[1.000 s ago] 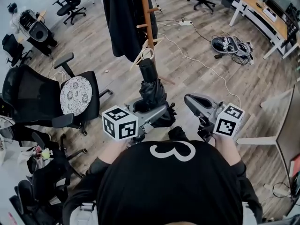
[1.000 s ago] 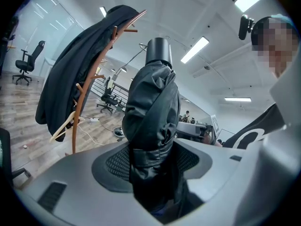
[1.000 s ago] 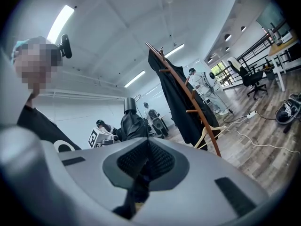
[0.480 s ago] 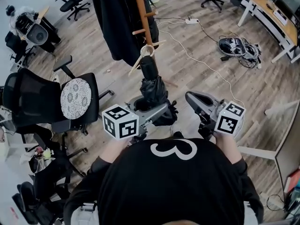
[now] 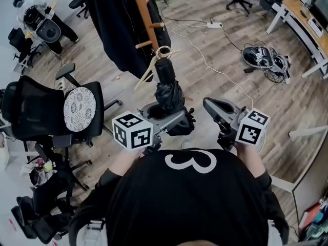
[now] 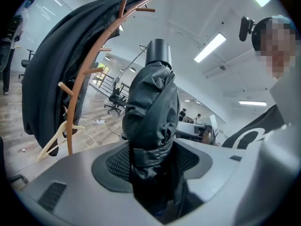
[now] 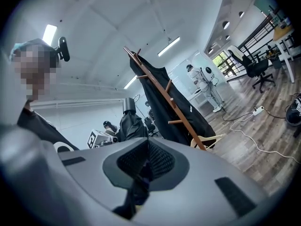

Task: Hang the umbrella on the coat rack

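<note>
The left gripper (image 6: 153, 161) pinches the folded black umbrella (image 6: 150, 107) round its strapped canopy, upright and handle end up, near the wooden coat rack (image 6: 75, 93). The right gripper (image 7: 143, 164) is pressed together beside it, apparently on nothing. The bundle looks light but soft and slippery, so the stiff handle (image 5: 164, 68) or the pale loop (image 5: 164, 52) seems the surer hold. Both hands sit close before the chest, grippers angled forward and up.

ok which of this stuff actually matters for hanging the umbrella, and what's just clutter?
Job: folded black fabric umbrella, clamped in left gripper; brown wooden coat rack; right gripper, shut, empty.
Lying about: black mesh office chair; white power strip; dark tangle of cables; black coat on the rack.
</note>
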### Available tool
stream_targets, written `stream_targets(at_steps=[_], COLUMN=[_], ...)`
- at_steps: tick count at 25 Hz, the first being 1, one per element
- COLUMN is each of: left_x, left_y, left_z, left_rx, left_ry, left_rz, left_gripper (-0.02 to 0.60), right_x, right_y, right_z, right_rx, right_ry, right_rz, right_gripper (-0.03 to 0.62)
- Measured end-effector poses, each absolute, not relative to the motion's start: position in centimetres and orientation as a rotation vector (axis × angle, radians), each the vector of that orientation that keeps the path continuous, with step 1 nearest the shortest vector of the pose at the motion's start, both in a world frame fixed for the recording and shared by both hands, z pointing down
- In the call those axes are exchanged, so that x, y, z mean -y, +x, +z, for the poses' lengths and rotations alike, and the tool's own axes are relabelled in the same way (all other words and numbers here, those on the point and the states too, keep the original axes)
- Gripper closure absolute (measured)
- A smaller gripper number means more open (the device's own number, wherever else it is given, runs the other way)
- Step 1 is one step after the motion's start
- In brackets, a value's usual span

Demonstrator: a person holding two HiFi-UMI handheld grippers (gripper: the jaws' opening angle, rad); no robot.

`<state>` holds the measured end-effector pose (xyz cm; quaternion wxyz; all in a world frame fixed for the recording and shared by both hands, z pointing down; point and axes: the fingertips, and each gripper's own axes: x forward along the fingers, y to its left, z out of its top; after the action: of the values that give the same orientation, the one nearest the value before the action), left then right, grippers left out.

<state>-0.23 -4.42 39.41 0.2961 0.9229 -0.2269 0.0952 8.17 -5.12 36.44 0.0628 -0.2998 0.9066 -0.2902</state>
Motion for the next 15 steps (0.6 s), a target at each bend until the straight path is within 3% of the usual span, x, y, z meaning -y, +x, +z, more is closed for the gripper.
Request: stream_targets(at_steps=[15], left_x=[8.9], left_y=[3.2], left_z=[38.9], left_rx=[0.690], left_ry=[2.467], left_rz=[0.243], left_gripper=[0.318], right_x=[9.7], right_y=[11.4], right_z=[36.3], right_rx=[-2.785], right_ry=[-0.824], right_rz=[-0.831], right_gripper=[0.568])
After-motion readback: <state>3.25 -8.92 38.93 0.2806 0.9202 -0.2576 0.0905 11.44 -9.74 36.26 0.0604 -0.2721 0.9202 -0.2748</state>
